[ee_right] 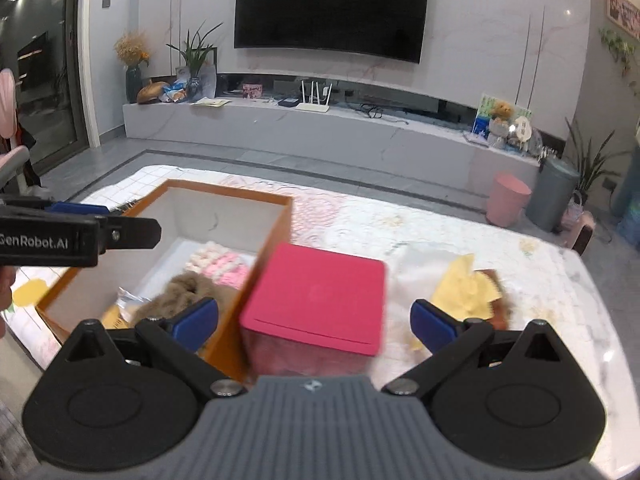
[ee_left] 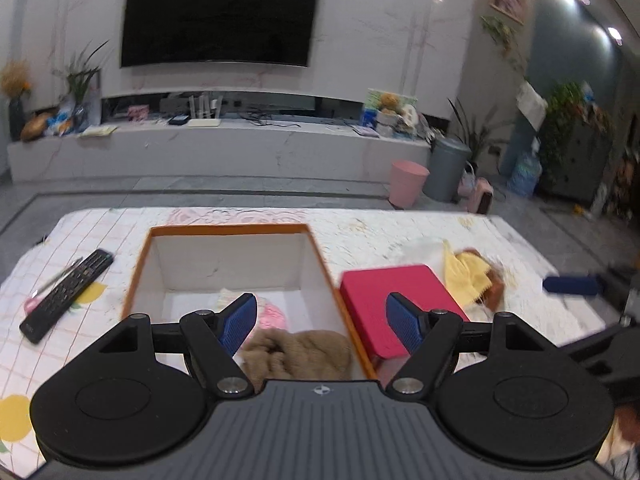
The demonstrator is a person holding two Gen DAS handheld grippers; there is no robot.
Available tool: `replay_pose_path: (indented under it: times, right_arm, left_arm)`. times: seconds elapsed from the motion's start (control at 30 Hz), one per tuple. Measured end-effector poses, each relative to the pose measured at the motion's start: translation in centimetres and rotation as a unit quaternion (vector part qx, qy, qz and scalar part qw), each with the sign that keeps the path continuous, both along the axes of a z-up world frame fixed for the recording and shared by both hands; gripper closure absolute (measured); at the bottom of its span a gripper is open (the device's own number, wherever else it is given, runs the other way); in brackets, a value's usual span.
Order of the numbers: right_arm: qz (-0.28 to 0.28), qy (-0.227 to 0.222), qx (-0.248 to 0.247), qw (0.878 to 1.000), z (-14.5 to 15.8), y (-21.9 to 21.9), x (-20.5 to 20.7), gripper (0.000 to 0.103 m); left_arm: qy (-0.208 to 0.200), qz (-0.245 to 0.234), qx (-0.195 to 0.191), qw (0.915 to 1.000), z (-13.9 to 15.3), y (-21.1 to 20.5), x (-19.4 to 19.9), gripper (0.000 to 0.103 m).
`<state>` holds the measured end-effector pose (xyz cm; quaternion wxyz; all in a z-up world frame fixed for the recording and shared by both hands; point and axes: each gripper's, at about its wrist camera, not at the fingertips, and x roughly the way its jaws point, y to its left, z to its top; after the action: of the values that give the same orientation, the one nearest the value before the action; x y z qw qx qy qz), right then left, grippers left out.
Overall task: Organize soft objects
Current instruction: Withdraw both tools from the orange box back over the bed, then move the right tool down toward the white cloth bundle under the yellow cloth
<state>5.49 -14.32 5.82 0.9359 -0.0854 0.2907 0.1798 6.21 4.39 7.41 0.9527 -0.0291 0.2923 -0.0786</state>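
Living room, wall-mounted black TV (ee_left: 220, 16) over a long white marble console; work surface is a table with a white quilted patterned cloth (ee_left: 380, 228).

Left wrist view: left gripper (ee_left: 322, 322) jaws spread wide, nothing between the blue pads. Directly ahead and below it, the open orange-rimmed cardboard box with white inside (ee_left: 228, 256). In the box, near the fingertips: fuzzy tan-brown soft cloth (ee_left: 298, 354) and a pink-and-white knitted soft piece (ee_left: 272, 314) behind it. Just right of the box, under the right finger, a flat magenta-pink box lid (ee_left: 394, 300). Further right, a yellow cloth on a brown plush item (ee_left: 468, 278), outside the box. Left of the gripper, a black TV remote (ee_left: 66, 296).

Right wrist view: right gripper (ee_right: 314, 326) fully spread, holding nothing; magenta lid (ee_right: 320, 296) sits straight ahead between the fingers, not touched. Orange box (ee_right: 276, 236) ahead-left with tan cloth (ee_right: 180, 294) and pink knit (ee_right: 224, 268) inside. Yellow cloth (ee_right: 466, 290) just beyond the right finger. Left gripper body enters at far left, blurred.
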Motion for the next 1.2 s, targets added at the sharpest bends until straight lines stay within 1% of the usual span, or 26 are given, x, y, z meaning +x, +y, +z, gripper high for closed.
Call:
replay_pose_path:
  times: [0.07, 0.13, 0.27, 0.37, 0.43, 0.47, 0.57, 0.67, 0.77, 0.87, 0.93, 1.0, 1.07, 1.13, 1.2]
  right_arm:
    - [-0.002, -0.008, -0.01, 1.0, 0.0, -1.4, -0.1, 0.003]
    - [-0.004, -0.013, -0.02, 1.0, -0.1, -2.8, -0.1, 0.003]
    - [0.013, -0.042, -0.05, 0.998, -0.6, -5.0, -0.2, 0.003]
    - [0.002, -0.041, -0.075, 0.996, -1.5, -6.3, 0.6, 0.003]
    - [-0.007, -0.036, -0.079, 0.996, -2.2, -7.1, 1.1, 0.003]
    - [-0.005, -0.035, -0.075, 0.997, -2.5, -7.5, 1.2, 0.003]
    - [-0.01, -0.028, -0.051, 0.998, -3.6, -9.3, 1.7, 0.003]
    - [-0.039, -0.008, -0.017, 0.999, -4.8, -11.5, 2.9, 0.003]
    - [-0.084, 0.013, 0.022, 0.996, -6.1, -13.4, 4.7, 0.003]
    - [-0.116, 0.029, 0.062, 0.991, -7.6, -15.5, 5.9, 0.003]
    - [-0.128, 0.041, 0.082, 0.987, -8.7, -16.4, 6.6, 0.003]
    - [-0.135, 0.051, 0.087, 0.986, -9.9, -16.5, 7.4, 0.003]
    - [-0.143, 0.054, 0.09, 0.984, -11.1, -16.3, 8.2, 0.003]
    - [-0.15, 0.053, 0.1, 0.982, -12.3, -15.9, 9.1, 0.003]
    - [-0.153, 0.061, 0.111, 0.98, -13.5, -15.4, 9.7, 0.003]
  left_arm:
    - [-0.001, -0.015, 0.019, 0.9997, -0.2, -1.8, 0.0, 0.017]
    - [0.001, -0.031, 0.031, 0.999, -0.3, -3.4, 0.2, 0.017]
    - [0.003, -0.05, 0.025, 0.9984, -0.4, -6.1, 0.3, 0.017]
    - [0.002, -0.064, 0.031, 0.9975, -0.9, -8.4, 0.5, 0.017]
    - [0.006, -0.071, 0.033, 0.9969, -1.6, -9.6, 0.8, 0.017]
    - [0.008, -0.072, 0.033, 0.9969, -2.1, -10.3, 0.9, 0.017]
    - [-0.006, -0.039, 0.024, 0.9989, -3.1, -11.2, 0.8, 0.017]
    - [-0.005, -0.045, 0.012, 0.9989, -4.1, -11.8, 1.0, 0.017]
    - [-0.007, -0.05, 0.007, 0.9987, -5.3, -12.3, 1.2, 0.017]
    - [-0.008, -0.056, 0.028, 0.998, -6.9, -13.2, 1.2, 0.017]
    - [-0.005, -0.075, 0.047, 0.9961, -8.0, -13.5, 1.2, 0.017]
    - [-0.032, -0.086, 0.078, 0.9928, -8.7, -13.9, 0.5, 0.017]
    - [-0.046, -0.101, 0.109, 0.9878, -9.2, -14.3, -0.2, 0.017]
    - [-0.048, -0.112, 0.117, 0.9857, -9.2, -14.6, -0.6, 0.017]
    - [-0.043, -0.114, 0.103, 0.9872, -9.0, -14.7, -0.7, 0.017]
